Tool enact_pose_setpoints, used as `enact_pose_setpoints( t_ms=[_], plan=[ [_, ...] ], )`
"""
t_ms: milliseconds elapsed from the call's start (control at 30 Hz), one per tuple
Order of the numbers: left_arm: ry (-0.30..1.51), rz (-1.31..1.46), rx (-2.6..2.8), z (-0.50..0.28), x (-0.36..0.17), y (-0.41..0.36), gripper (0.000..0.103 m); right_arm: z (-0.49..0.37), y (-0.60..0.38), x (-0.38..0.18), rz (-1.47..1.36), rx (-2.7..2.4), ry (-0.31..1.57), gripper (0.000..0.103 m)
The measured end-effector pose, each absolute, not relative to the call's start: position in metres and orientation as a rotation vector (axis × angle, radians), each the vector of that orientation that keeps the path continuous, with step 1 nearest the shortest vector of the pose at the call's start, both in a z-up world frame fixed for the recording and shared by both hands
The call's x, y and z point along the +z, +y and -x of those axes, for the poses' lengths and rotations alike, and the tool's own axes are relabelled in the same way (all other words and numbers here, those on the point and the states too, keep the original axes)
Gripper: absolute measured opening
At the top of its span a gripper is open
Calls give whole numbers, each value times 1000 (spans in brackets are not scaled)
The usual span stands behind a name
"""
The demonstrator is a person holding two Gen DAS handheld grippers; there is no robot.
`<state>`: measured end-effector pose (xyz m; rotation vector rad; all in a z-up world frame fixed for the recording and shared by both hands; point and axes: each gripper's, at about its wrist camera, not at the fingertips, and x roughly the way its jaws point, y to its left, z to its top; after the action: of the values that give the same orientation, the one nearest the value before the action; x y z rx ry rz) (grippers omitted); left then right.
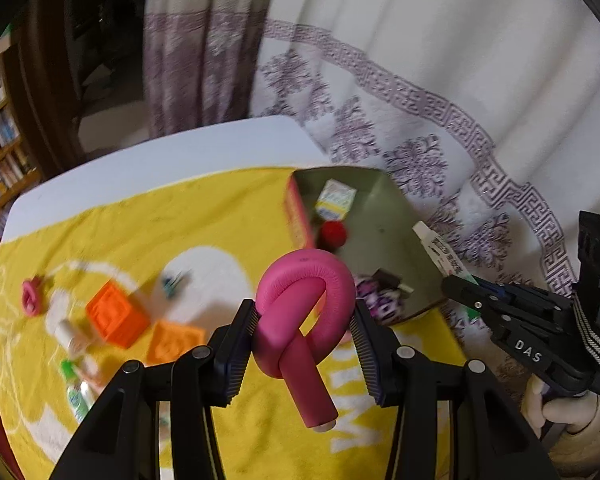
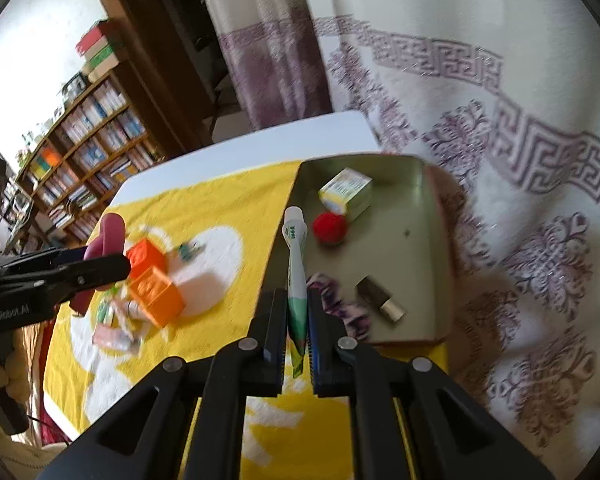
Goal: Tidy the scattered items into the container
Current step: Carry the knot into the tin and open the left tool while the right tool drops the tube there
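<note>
My left gripper (image 1: 304, 320) is shut on a knotted pink foam tube (image 1: 300, 320), held above the yellow towel just short of the metal tin (image 1: 384, 240). My right gripper (image 2: 297, 320) is shut on a white and green tube (image 2: 296, 264), held over the near left edge of the tin (image 2: 432, 264). The tin holds a small yellow-white box (image 2: 346, 192), a red pompom (image 2: 330, 228), a purple patterned scrunchie (image 2: 344, 308) and a dark brown stick (image 2: 380, 300). Two orange blocks (image 1: 116, 314) and small bottles (image 1: 74, 340) lie on the towel to the left.
The yellow towel (image 1: 220, 220) covers a white table (image 1: 180, 152). A patterned white curtain (image 1: 420, 120) hangs behind and to the right. A bookshelf (image 2: 84, 148) stands at the far left. A pink ring (image 1: 32, 296) and a small clip (image 1: 174, 282) lie on the towel.
</note>
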<state>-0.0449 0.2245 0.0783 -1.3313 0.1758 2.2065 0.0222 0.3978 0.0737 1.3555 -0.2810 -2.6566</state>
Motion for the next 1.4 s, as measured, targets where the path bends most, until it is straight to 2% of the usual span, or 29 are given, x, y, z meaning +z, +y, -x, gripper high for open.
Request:
enact_pose_setpoints(
  t_ms=[567, 633, 667, 700, 733, 800, 867, 1400],
  plan=[
    [209, 1206, 2128, 65, 101, 307, 49, -4, 436, 95, -1277, -2786, -299, 10],
    [207, 1203, 2114, 68, 97, 315, 57, 1, 441, 92, -1287, -2793, -314, 10],
    [201, 1209, 2111, 71, 95, 318, 75, 4, 443, 89, -1294, -2792, -326, 11],
    [191, 1204, 2122, 71, 94, 318, 87, 6, 445, 87, -1303, -2787, -334, 17],
    [177, 1189, 2130, 70, 95, 317, 87, 8, 446, 85, -1312, -2783, -342, 21],
    [169, 1176, 2124, 69, 96, 315, 87, 8, 449, 81, -1323, -2790, -354, 43],
    [175, 1184, 2133, 71, 96, 313, 87, 7, 452, 79, -1325, -2799, -361, 53],
    [117, 1275, 2187, 74, 85, 275, 87, 1, 432, 74, -1361, -2760, -346, 53]
  ],
)
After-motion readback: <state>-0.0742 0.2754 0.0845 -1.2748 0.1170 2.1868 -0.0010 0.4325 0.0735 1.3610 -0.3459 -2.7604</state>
